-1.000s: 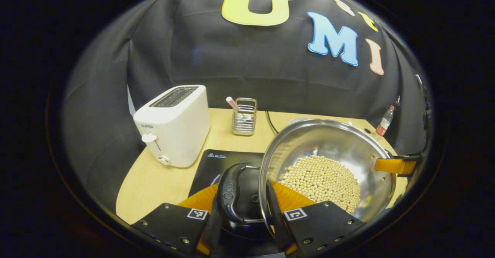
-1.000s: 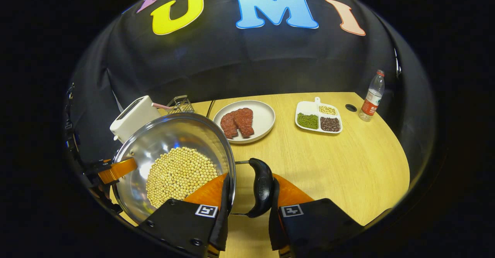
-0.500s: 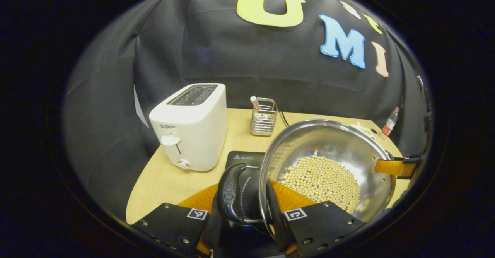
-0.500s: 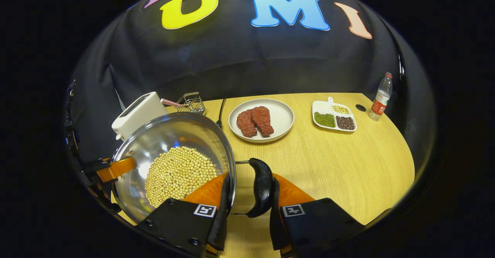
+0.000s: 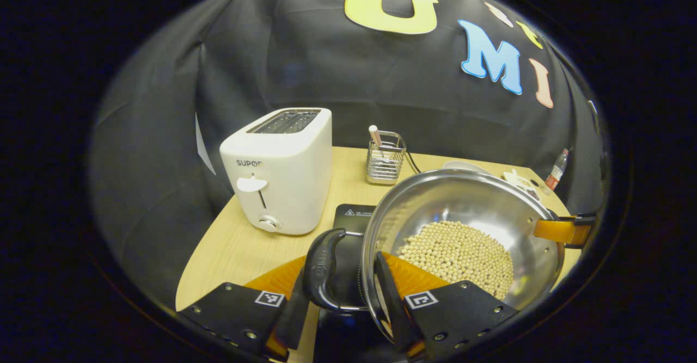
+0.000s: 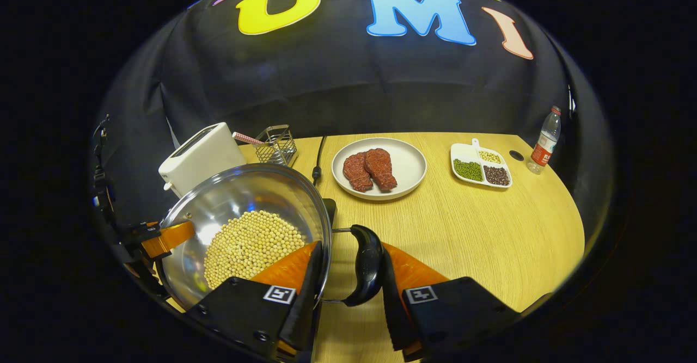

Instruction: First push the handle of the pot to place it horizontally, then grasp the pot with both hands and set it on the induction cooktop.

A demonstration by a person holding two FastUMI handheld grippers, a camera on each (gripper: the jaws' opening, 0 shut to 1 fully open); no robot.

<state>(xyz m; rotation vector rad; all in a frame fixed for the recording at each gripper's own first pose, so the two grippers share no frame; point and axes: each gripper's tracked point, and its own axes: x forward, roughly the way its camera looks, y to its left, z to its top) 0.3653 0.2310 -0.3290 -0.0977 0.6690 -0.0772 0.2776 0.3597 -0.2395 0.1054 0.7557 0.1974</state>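
Carrying the pot (image 5: 463,232) by both side handles, we have the left gripper (image 5: 340,292) clamped across one black handle (image 5: 321,268) and the right gripper (image 6: 348,292) across the other (image 6: 366,265). The induction cooktop (image 5: 351,219) lies just beyond the left jaws, lower centre, partly under the pot.

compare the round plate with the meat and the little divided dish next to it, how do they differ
The round plate is a plain circle, while the divided dish is squarish with a small tab at its far edge. The plate holds two reddish meat pieces on one open surface; the dish keeps green, dark and pale beans in separate compartments. The plate looks larger. Both are white and rest flat on the wooden table.
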